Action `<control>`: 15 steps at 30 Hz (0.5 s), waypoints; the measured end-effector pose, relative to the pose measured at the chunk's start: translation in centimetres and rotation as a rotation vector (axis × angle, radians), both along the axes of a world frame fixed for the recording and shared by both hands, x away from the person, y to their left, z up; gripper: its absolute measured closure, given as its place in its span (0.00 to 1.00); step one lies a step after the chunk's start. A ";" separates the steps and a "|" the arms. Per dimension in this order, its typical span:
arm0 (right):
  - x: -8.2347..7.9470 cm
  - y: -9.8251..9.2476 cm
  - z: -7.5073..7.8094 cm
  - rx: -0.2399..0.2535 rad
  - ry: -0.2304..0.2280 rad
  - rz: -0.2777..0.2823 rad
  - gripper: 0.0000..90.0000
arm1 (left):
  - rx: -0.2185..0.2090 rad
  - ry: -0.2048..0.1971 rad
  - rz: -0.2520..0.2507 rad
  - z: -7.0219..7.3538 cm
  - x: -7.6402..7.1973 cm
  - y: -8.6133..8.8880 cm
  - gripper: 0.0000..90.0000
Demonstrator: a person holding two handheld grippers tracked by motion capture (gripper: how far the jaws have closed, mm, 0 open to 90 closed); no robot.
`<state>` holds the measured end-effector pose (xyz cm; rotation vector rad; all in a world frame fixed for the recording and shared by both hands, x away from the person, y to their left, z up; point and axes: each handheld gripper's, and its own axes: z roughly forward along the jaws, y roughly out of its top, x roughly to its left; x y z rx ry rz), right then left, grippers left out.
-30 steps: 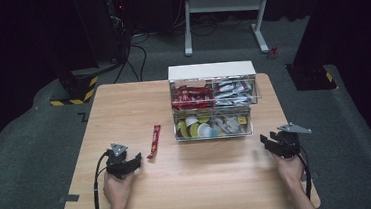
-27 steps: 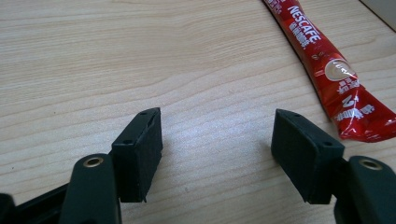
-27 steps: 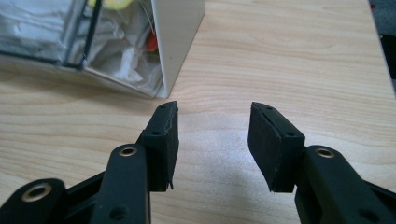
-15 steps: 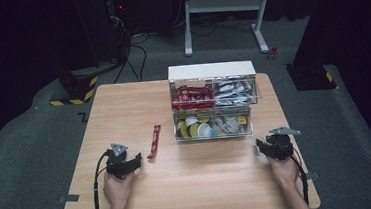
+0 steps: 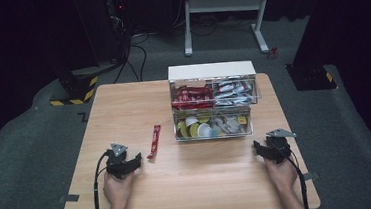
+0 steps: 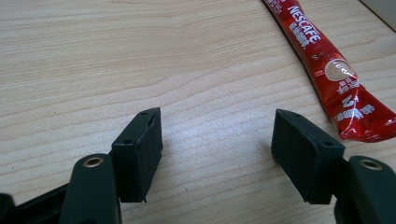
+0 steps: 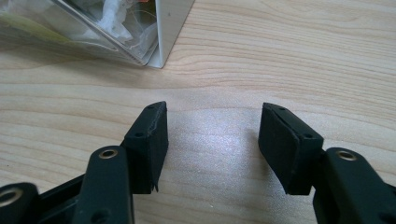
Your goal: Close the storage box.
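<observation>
right gripper [image 5: 261,148] nearer clear organizer [image 5: 213,102] of sachets and pods, both grippers apart

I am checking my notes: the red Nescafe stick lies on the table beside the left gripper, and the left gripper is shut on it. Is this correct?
Not quite. The red Nescafe stick does lie on the table beside the left gripper, but the jaws stand open with bare wood between them, and the stick is off to one side, as the left gripper view shows.
</observation>
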<state>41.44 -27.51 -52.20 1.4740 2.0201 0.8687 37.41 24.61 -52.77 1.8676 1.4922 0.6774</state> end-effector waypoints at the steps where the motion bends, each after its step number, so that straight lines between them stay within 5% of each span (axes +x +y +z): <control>1: 0.0 0.0 0.0 0.000 0.000 -0.001 0.47 | 0.000 0.000 0.000 0.0 0.0 0.0 0.38; 15: 0.0 0.0 0.0 0.003 0.005 0.003 0.44 | 0.003 0.000 -0.005 0.0 0.0 0.0 0.37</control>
